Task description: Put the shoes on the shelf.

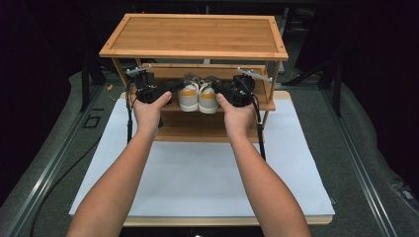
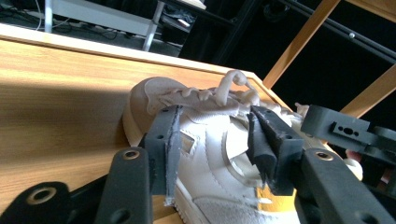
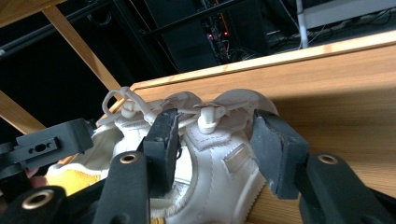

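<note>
On the middle shelf (image 1: 267, 105) of the wooden rack (image 1: 195, 35), my 2 sneakers sit side by side; my left gripper (image 2: 215, 140) clamps the left sneaker (image 2: 205, 154), my right gripper (image 3: 215, 147) the right sneaker (image 3: 210, 154), neither lifted yet

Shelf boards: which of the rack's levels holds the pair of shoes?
The middle shelf, below the top board and above the bottom board; both white shoes sit there.
</note>
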A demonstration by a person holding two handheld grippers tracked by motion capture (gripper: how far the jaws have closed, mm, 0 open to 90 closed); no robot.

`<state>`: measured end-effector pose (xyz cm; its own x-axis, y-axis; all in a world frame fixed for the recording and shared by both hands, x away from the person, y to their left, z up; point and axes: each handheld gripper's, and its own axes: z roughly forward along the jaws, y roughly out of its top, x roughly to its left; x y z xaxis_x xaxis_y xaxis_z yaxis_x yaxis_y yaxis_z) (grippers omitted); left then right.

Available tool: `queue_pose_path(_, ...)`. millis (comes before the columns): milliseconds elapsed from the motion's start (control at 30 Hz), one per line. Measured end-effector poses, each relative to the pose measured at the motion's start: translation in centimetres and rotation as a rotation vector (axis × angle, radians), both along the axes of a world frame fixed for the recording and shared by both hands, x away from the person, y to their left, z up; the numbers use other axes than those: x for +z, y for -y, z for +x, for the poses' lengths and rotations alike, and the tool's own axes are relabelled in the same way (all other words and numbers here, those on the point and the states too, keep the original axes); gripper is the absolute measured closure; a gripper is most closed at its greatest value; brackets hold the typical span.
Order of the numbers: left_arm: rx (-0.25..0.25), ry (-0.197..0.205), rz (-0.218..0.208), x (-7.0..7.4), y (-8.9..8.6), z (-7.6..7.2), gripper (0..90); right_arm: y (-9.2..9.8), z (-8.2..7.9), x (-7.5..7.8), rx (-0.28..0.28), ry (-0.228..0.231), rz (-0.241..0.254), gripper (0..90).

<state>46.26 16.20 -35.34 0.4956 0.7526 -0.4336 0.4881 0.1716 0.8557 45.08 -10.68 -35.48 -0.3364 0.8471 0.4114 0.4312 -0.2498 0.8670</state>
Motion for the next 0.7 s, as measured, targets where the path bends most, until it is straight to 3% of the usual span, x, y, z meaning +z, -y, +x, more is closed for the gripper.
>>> queue_pose_path(33,0.002,0.002,-0.001,0.0,-0.1,-0.1,55.0,0.2,-0.3,0.2,0.002,-0.018,-0.028,54.5)
queue_pose_path(67,0.003,0.003,0.007,0.0,-0.2,-0.2,55.8,0.2,-0.4,0.1,-0.013,0.01,-0.025,56.3)
queue_pose_path(200,0.028,0.014,0.003,0.1,-0.7,-1.1,60.3,0.7,-1.7,0.4,-0.003,0.037,-0.06,68.3)
queue_pose_path(333,0.041,0.021,0.03,0.0,-1.2,-1.8,70.2,1.2,-2.9,0.5,0.003,0.058,-0.099,78.6)
queue_pose_path(533,0.034,0.003,0.044,-0.9,-1.4,-2.1,79.8,1.5,-3.3,-0.5,0.016,0.018,-0.124,86.6)
queue_pose_path(700,0.028,-0.01,0.067,-1.6,-1.0,-2.2,85.2,1.1,-3.6,-1.5,0.036,0.008,-0.094,87.4)
